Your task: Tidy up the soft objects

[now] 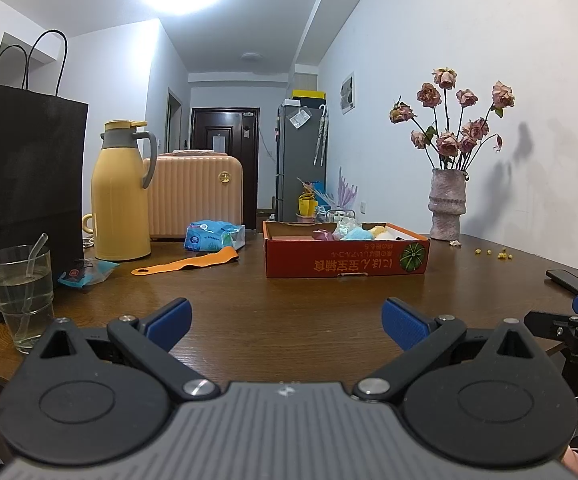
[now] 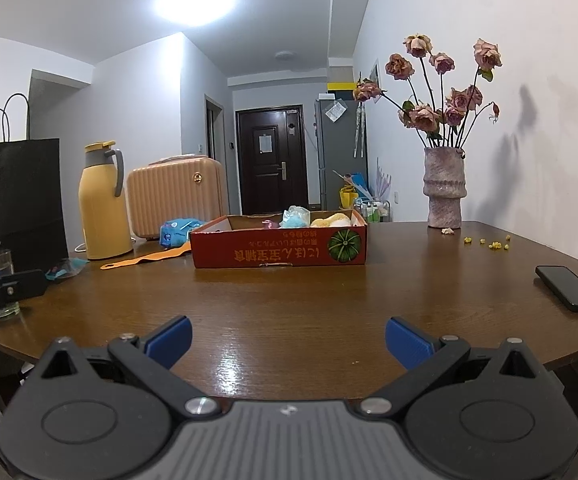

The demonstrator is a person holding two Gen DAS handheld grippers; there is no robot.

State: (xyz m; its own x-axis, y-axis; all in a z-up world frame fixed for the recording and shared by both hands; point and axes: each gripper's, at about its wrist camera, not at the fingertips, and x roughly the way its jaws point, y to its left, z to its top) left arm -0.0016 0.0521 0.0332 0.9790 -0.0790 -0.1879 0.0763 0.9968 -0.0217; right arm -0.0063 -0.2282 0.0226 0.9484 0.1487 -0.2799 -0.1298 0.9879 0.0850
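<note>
Soft toys (image 2: 317, 218) are lying in the cardboard box (image 2: 279, 246) mid-desk; we are judging them light and squashy, best pinched mid-body. Left tool (image 1: 287, 322) and right tool (image 2: 289, 340) are gaping empty.

A shallow red cardboard box (image 2: 279, 250) sits open on the wooden table, its printed side upside down. Inside its right half lie soft items: a blue fluffy one (image 2: 294, 221), a yellow one (image 2: 329, 221), a small pink one (image 1: 322, 235).
</note>
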